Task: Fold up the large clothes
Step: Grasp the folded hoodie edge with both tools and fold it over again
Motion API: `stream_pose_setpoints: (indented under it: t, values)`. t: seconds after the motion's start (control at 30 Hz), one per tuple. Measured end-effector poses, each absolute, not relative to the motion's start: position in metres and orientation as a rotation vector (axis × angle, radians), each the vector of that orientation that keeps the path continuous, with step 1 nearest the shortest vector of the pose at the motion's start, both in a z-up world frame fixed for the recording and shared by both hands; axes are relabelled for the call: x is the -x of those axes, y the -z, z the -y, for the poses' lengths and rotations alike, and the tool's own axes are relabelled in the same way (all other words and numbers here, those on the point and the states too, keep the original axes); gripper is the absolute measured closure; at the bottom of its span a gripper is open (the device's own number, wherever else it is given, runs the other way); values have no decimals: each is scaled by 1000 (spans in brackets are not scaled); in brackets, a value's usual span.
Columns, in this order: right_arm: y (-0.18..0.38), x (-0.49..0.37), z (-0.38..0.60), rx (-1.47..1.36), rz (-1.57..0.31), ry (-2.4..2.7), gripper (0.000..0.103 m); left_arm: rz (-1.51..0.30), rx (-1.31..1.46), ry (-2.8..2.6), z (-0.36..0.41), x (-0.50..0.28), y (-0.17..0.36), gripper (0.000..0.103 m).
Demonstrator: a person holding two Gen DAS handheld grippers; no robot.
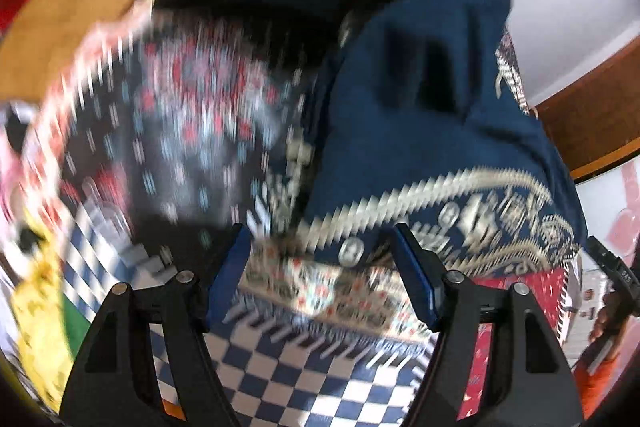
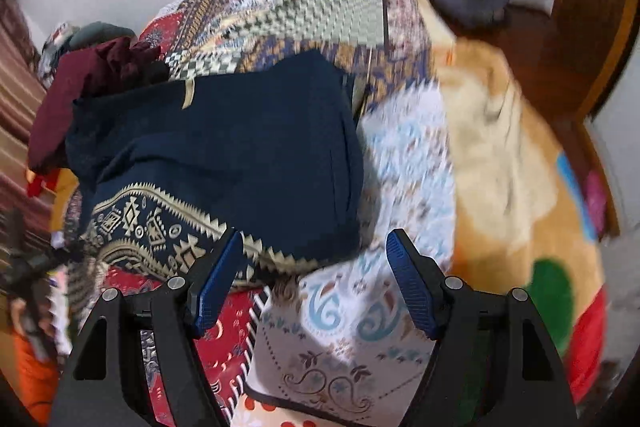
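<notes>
Left claw (image 1: 320, 239): fingers apart, holding nothing, just below the gold-bordered hem of the navy garment (image 1: 420, 115), which fills the right centre of its frame. Right claw (image 2: 314, 243): fingers apart, empty; the garment lies centre-left on the patterned bedspread (image 2: 400, 155).

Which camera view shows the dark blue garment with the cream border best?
The right wrist view: the dark blue garment appears almost whole and fairly sharp, with its border in view. The left wrist view shows it closer, partly cut off and more blurred.
</notes>
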State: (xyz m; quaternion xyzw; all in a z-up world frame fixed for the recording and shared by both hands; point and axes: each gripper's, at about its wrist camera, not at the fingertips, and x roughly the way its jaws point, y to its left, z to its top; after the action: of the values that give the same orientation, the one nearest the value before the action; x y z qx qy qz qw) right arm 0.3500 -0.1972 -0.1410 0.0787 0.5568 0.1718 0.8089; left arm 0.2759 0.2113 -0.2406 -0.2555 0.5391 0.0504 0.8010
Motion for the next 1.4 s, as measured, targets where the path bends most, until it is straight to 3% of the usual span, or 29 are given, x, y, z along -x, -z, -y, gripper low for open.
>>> stream_pose_setpoints:
  t: [0.27, 0.33, 0.37, 0.4, 0.43, 0.5, 0.53, 0.63, 1.0, 1.2, 1.4]
  values:
    - [160, -371, 186, -356, -1214, -438, 29, -1125, 667, -12, -211, -287, 257, 32]
    - [171, -373, 183, -412, -1231, -447, 40, -1111, 669, -11, -210, -295, 259, 32]
    - [172, -373, 182, -406, -1228, -440, 46, -1106, 656, -7, -207, -298, 259, 35]
    - [171, -370, 180, -395, -1224, -434, 59, -1101, 646, -4, -203, -299, 260, 38]
    - [171, -370, 179, -405, -1224, -441, 74, -1094, 626, -1, -198, -299, 259, 48]
    - [169, -367, 180, -427, -1220, -445, 80, -1090, 579, -7, -188, -300, 257, 65]
    - [165, -364, 181, -418, -1208, -445, 84, -1086, 563, -13, -185, -299, 255, 80]
    - [148, -357, 182, -372, -1154, -451, 89, -1050, 556, -4, -186, -293, 238, 91]
    - [87, -294, 199, -248, -985, -449, 92, -863, 580, 78, -194, -230, 165, 94]
    - [106, -272, 201, -167, -1013, -412, 90, -948, 569, 43, -187, -201, 192, 93]
    - [102, -270, 213, -121, -990, -321, 77, -1062, 460, -93, -189, -182, 220, 81]
